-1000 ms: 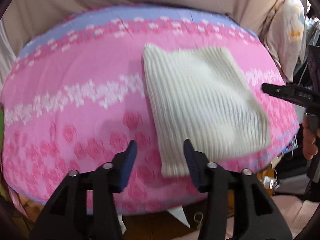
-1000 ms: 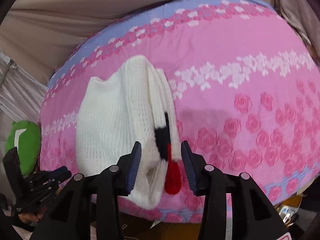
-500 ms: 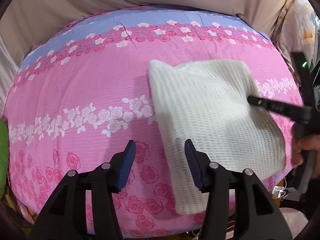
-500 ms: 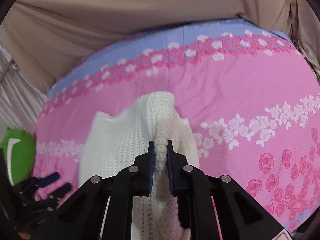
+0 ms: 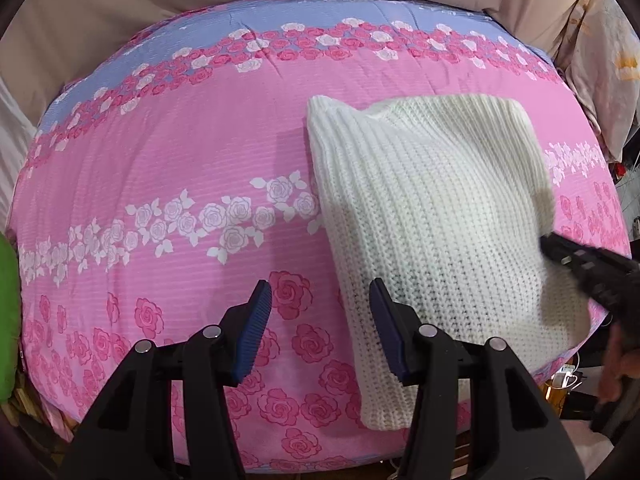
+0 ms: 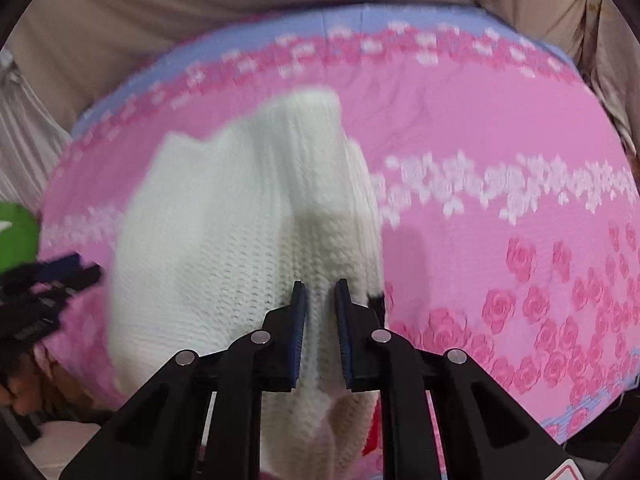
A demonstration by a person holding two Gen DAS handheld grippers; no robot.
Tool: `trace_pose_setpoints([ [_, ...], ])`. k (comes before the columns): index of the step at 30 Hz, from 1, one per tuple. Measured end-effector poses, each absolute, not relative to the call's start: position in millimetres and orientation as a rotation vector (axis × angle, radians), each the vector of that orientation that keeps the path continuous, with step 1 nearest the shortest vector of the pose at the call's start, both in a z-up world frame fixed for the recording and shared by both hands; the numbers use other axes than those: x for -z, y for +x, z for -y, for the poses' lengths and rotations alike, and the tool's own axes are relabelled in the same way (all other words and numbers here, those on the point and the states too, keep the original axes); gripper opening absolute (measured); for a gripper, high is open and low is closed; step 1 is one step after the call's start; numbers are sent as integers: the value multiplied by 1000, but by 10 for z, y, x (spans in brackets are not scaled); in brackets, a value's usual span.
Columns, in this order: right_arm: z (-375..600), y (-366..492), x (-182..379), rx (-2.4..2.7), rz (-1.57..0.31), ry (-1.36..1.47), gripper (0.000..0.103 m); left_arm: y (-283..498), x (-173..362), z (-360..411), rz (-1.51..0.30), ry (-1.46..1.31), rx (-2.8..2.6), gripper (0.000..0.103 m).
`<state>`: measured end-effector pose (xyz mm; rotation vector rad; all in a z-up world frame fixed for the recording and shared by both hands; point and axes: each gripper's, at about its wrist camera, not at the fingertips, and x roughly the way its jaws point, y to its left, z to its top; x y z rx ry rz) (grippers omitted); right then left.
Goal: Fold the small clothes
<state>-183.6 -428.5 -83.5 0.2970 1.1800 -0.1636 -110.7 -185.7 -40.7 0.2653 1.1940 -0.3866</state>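
A white ribbed knit garment (image 5: 436, 224) lies folded on the pink rose-patterned sheet (image 5: 180, 168), toward its right side. My left gripper (image 5: 318, 330) is open and empty, hovering over the sheet just beside the garment's near left edge. My right gripper (image 6: 320, 316) has its jaws narrowly apart around a raised fold of the same garment (image 6: 240, 220); the view is blurred. A black and red patch (image 6: 376, 300) peeks out at the garment's right edge. The right gripper also shows in the left wrist view (image 5: 580, 264) at the garment's right edge.
A green object (image 6: 16, 232) sits at the sheet's left edge. Beige fabric (image 5: 120, 0) backs the far side. A pale printed cloth (image 5: 604, 64) hangs at the far right. The sheet's near edge drops off below both grippers.
My right gripper closed on a fold of the garment and lifted it, and its jaws have now parted slightly. The left gripper stayed open and drew a little nearer the garment.
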Motion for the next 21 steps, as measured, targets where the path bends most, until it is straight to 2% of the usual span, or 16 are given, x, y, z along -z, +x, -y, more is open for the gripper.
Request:
trace_pose_setpoints([
  [5, 4356, -2023, 392, 152, -1065, 428, 13, -1169, 412, 1876, -1196, 250, 403, 50],
  [8, 4362, -2019, 720, 173, -1165, 331, 13, -1226, 396, 1918, -1199, 242, 427, 50],
  [10, 4422, -2043, 832, 177, -1178, 368, 14, -1258, 392, 1942, -1196, 244, 438, 52],
  [13, 4466, -2026, 394, 169, -1073, 447, 14, -1269, 462, 1978, -1206, 245, 432, 52],
  [16, 4401, -1818, 153, 111, -1015, 408, 14, -1271, 512, 1998, -1209, 245, 419, 53],
  [19, 4312, -1461, 316, 89, -1066, 344, 14, -1291, 536, 2024, -1195, 258, 412, 54],
  [21, 4308, -1223, 684, 133, -1162, 259, 10, -1304, 535, 2037, -1188, 264, 410, 54],
])
